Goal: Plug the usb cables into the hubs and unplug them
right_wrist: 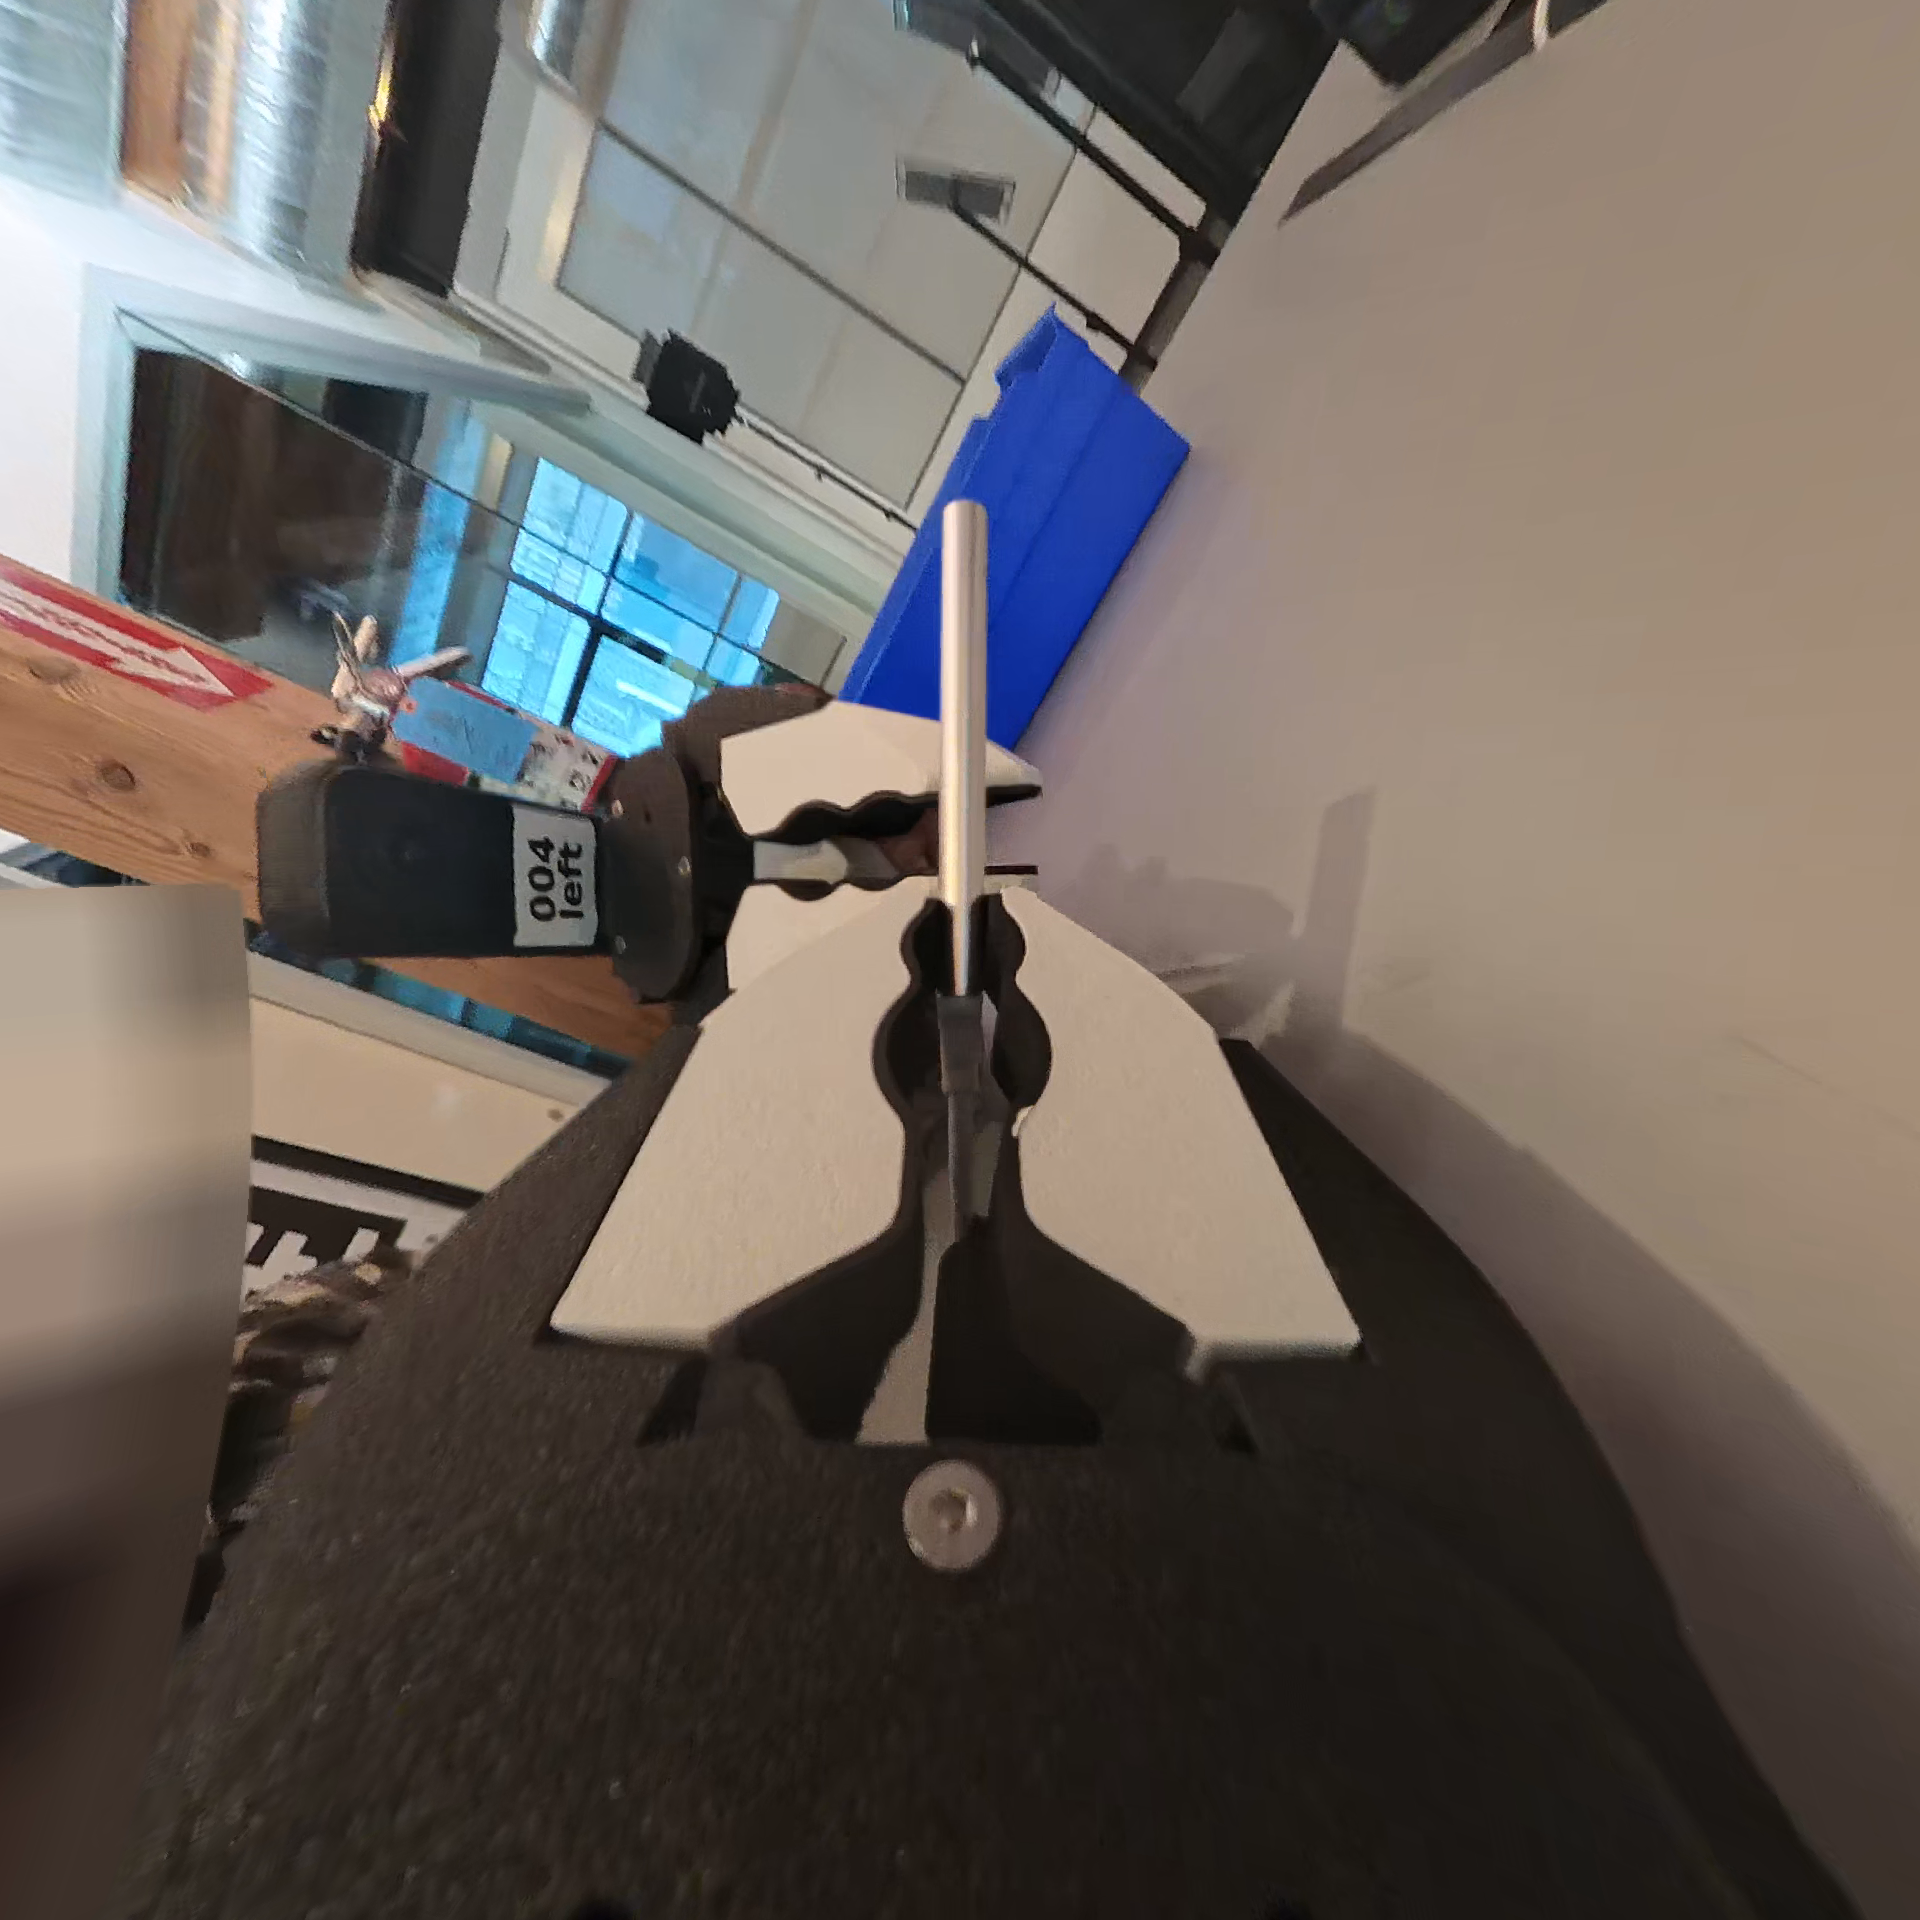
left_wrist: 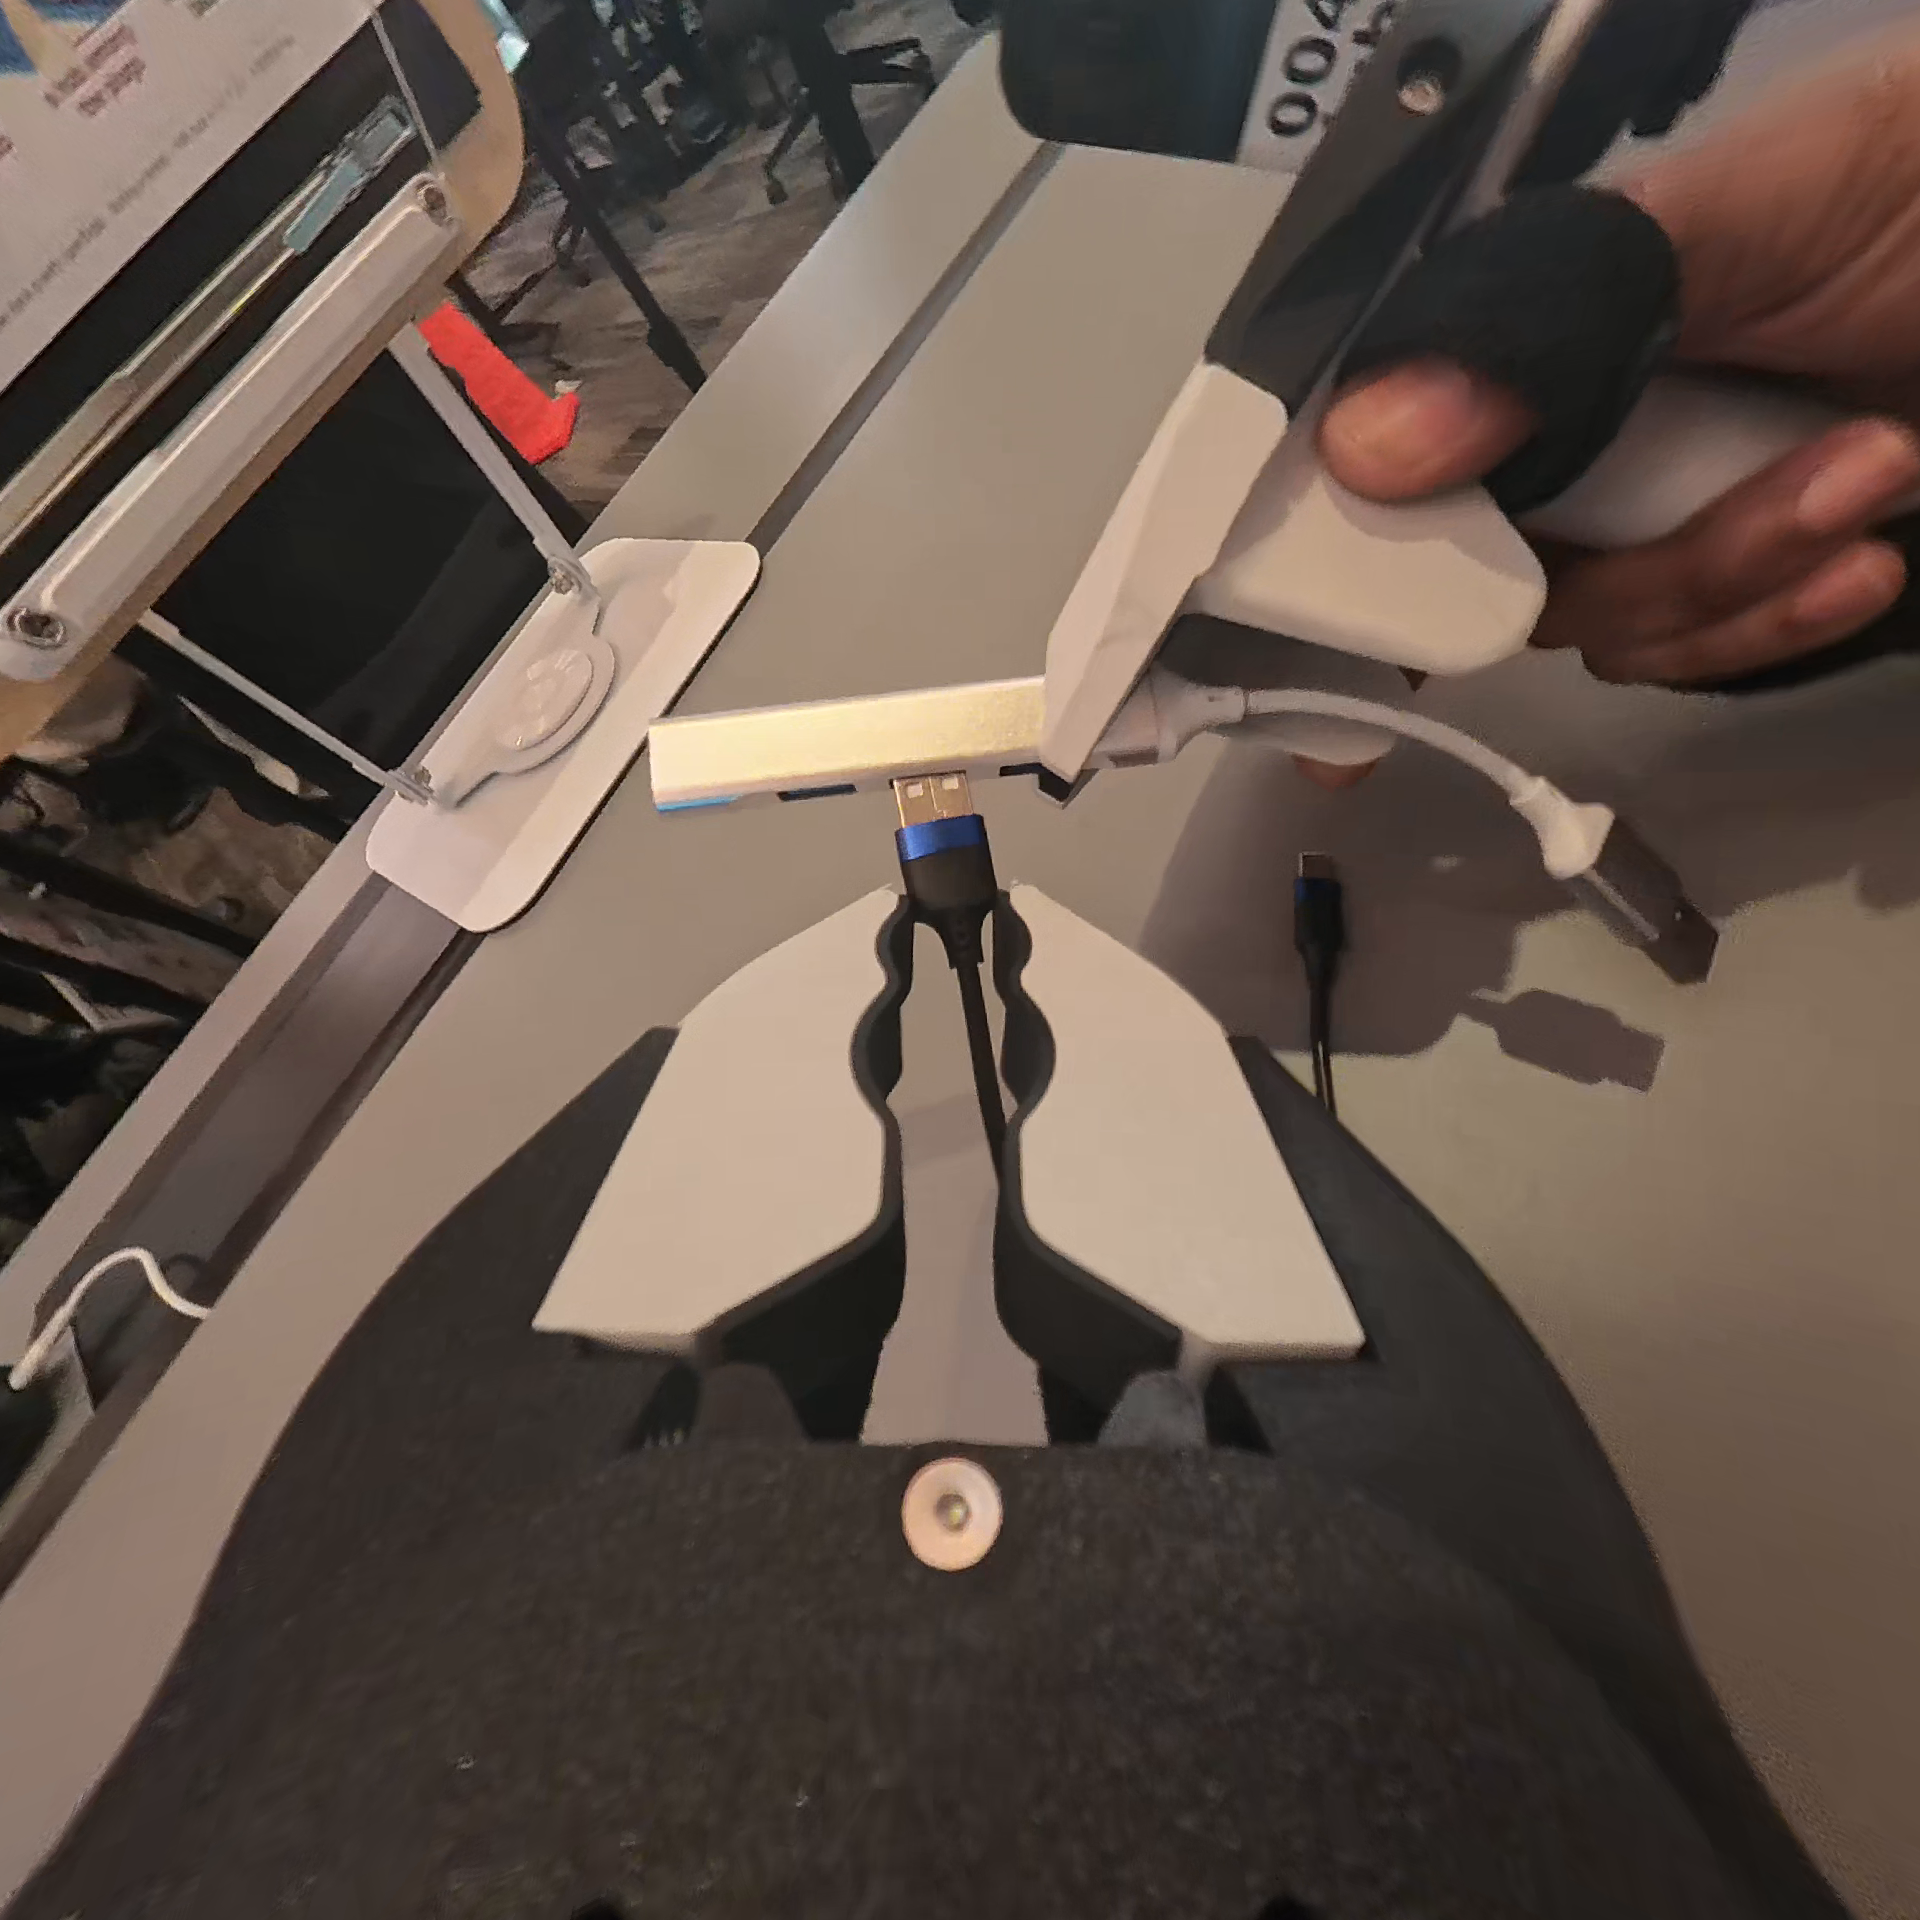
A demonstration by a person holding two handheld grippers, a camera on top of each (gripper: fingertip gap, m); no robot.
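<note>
My left gripper (left_wrist: 951, 904) is shut on the black USB cable's plug (left_wrist: 940, 862), just behind its blue collar. The plug's metal tip meets a middle port on the side of the silver hub (left_wrist: 842, 743), with most of the metal shell showing. My right gripper (left_wrist: 1081, 727) is shut on the hub's right end and holds it above the grey table (left_wrist: 1558, 1299). The hub's own white lead (left_wrist: 1455, 758) hangs to the right. In the right wrist view the hub (right_wrist: 961, 675) stands edge-on in my right gripper (right_wrist: 961, 914), with the left gripper (right_wrist: 1013, 831) behind it.
The black cable's other small plug (left_wrist: 1317, 904) lies on the table to the right. A white stand base (left_wrist: 582, 717) with a screen above sits at the table's left edge. A blue bin (right_wrist: 1049, 540) stands farther off. A person's hand (left_wrist: 1714, 416) holds the right gripper. Left and right tips are no more than a few centimetres apart.
</note>
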